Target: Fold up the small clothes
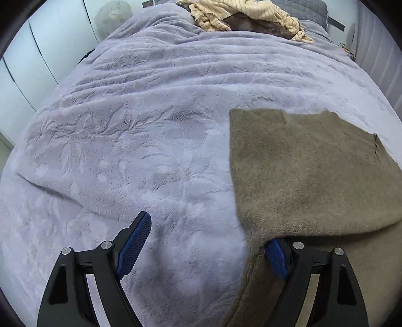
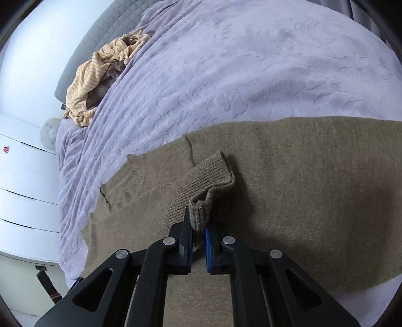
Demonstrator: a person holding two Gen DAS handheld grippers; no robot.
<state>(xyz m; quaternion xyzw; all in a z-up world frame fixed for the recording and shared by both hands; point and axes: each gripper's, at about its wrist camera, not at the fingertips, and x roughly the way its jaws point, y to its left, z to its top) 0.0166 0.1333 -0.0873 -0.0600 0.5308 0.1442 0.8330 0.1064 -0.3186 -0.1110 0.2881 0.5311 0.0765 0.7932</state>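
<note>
Left wrist view: the left gripper [image 1: 208, 241] points down at a bed, its jaws spread wide with nothing pinched between them. One blue-padded finger [image 1: 134, 245] stands clear over the lilac blanket [image 1: 140, 140]; the other finger [image 1: 276, 259] is partly tucked under the near edge of a brown sweater [image 1: 309, 171], which lies flat on the right side of the blanket. Whether that finger touches the knit cannot be told. At the far end of the bed, well apart from the sweater, sits a heap of clothes [image 1: 241, 15], a cream striped piece over a darker one, against a grey quilted headboard [image 1: 301, 7]. White cupboard doors [image 1: 32, 63] run along the left.

Right wrist view: the right gripper [image 2: 198, 232] is clamped tight on the ribbed cuff [image 2: 201, 212] of the sweater's sleeve [image 2: 201, 181]. The sleeve lies doubled over the body of the sweater [image 2: 314, 188], which stretches across the blanket [image 2: 238, 63] from the ribbed neckline [image 2: 137, 176] on the left to the right edge of the view. The heap [image 2: 98, 83] shows at upper left beside the headboard [image 2: 105, 32], and white drawers [image 2: 25, 176] stand at the left.
</note>
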